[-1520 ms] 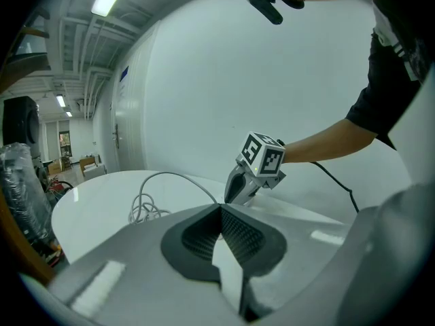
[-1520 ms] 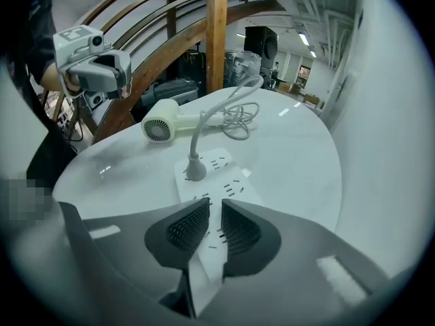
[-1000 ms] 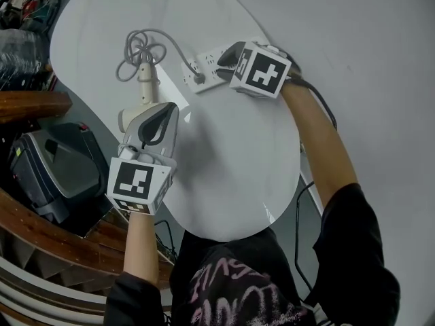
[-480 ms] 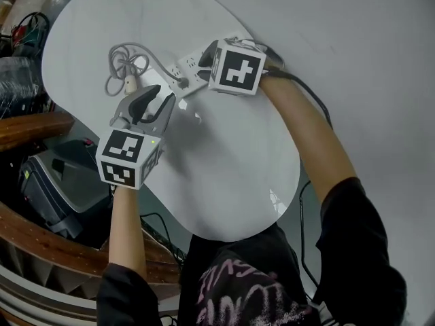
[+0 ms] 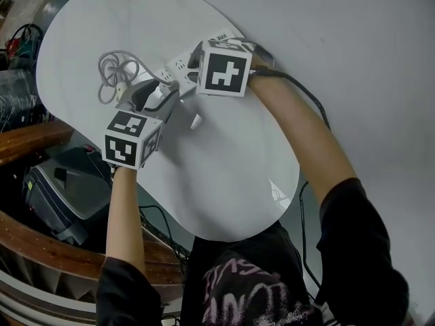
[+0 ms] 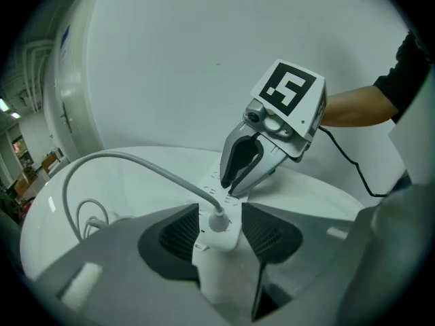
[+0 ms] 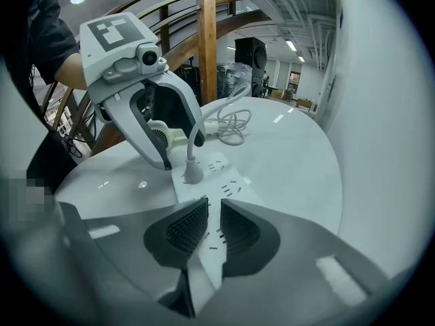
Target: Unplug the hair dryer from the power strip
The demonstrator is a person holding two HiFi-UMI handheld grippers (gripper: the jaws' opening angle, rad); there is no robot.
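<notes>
A white power strip [image 5: 175, 66] lies on the round white table [image 5: 231, 182]. The hair dryer's white plug [image 6: 217, 221] stands in it, and its cord runs to a loose coil [image 5: 112, 70]. My left gripper [image 6: 219, 212] is open, one jaw on each side of the plug with gaps showing. My right gripper [image 7: 213, 212] is shut, its tips resting on top of the strip [image 7: 219, 175] a little behind the plug [image 7: 192, 174]. The hair dryer [image 7: 163, 138] shows partly behind the left gripper [image 5: 162, 94].
The strip's black cable [image 5: 306, 94] runs off the table's right edge. A wooden railing [image 5: 27, 134] and a dark case [image 5: 61, 189] stand below the table's left edge. A grey wall rises behind the table.
My left gripper has moved from the hair dryer's body up to the strip and now straddles the plug. The right gripper stays on the strip.
</notes>
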